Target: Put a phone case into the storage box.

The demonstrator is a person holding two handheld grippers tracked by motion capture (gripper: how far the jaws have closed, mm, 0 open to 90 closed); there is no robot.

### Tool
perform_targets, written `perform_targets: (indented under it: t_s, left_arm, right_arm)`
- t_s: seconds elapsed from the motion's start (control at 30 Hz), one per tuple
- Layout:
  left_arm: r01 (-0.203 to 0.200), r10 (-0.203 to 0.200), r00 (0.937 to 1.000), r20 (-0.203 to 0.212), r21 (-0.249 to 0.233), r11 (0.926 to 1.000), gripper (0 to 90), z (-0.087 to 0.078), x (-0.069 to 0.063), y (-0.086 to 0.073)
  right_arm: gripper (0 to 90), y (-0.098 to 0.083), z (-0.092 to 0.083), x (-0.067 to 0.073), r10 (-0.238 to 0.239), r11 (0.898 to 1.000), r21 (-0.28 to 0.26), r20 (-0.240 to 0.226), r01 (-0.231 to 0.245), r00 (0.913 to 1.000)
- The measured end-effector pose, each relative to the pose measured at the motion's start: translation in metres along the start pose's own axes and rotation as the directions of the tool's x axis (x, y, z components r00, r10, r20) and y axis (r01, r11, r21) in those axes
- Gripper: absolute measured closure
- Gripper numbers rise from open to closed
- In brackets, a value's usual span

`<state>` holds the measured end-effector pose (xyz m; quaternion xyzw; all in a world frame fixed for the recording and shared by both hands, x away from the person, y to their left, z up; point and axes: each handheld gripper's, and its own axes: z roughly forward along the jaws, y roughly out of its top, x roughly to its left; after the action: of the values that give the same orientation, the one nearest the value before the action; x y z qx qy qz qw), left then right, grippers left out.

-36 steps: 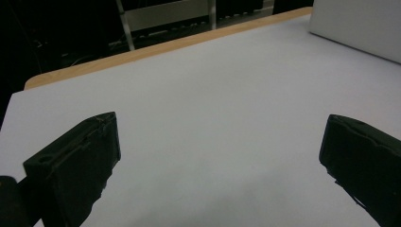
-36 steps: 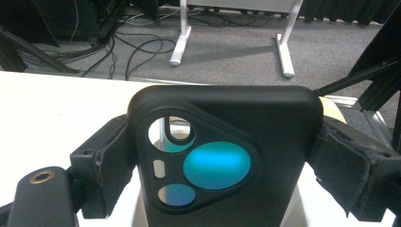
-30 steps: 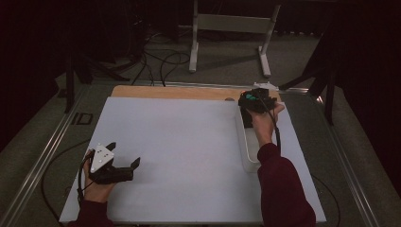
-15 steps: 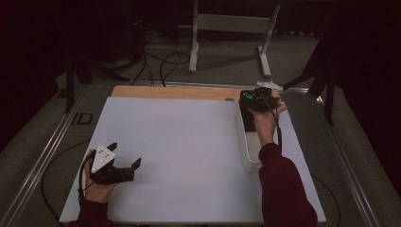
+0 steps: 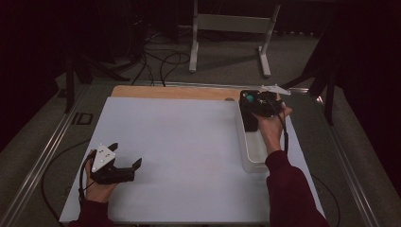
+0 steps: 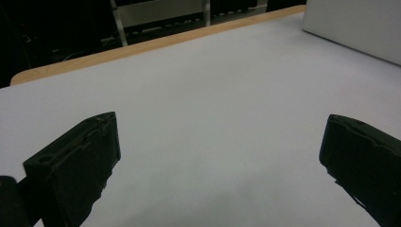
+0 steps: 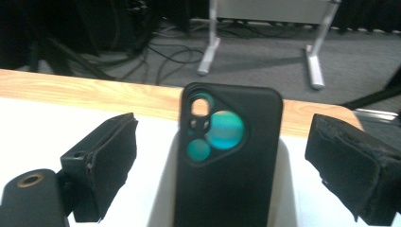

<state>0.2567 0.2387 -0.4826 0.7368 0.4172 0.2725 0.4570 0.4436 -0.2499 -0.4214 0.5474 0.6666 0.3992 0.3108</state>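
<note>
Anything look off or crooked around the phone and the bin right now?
The phone stands propped on end at the far end of the white bin, not lying flat. It sits between the open right gripper jaws, ungripped. Nothing looks spilled or damaged.

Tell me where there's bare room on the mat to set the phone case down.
The white mat is bare from the left gripper across to the white bin, back to the wooden strip. It's crowded at the bin, where the right gripper flanks the phone case.
</note>
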Motion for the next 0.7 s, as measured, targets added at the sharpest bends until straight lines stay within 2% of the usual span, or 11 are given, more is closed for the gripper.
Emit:
perform_targets:
  t_s: [0.2, 0.4, 0.63, 0.7]
  left_arm:
    - [0.004, -0.004, 1.0, 0.007, 0.001, 1.0, 0.0, 0.0, 0.0, 0.0]
    - [0.005, -0.005, 0.9999, 0.012, 0.003, 1.0, 0.0, 0.0, 0.0, 0.0]
    - [0.01, -0.01, 0.9997, 0.022, 0.006, 0.9999, 0.0, 0.001, -0.001, 0.0]
    - [0.013, -0.013, 0.9996, 0.025, 0.004, 0.9999, 0.0, 0.001, -0.001, 0.0]
  right_arm:
    - [8.6, -0.006, -0.015, 0.002, -0.004, 1.0, -0.011, -0.057, 0.004, 0.9984]
    - [8.6, -0.01, -0.031, 0.003, -0.031, 0.999, -0.031, -0.107, 0.028, 0.9937]
    - [8.5, -0.019, -0.05, 0.002, -0.039, 0.998, -0.058, -0.136, 0.031, 0.99]
    - [8.5, -0.022, -0.056, 0.003, -0.039, 0.998, -0.058, -0.157, 0.03, 0.9869]
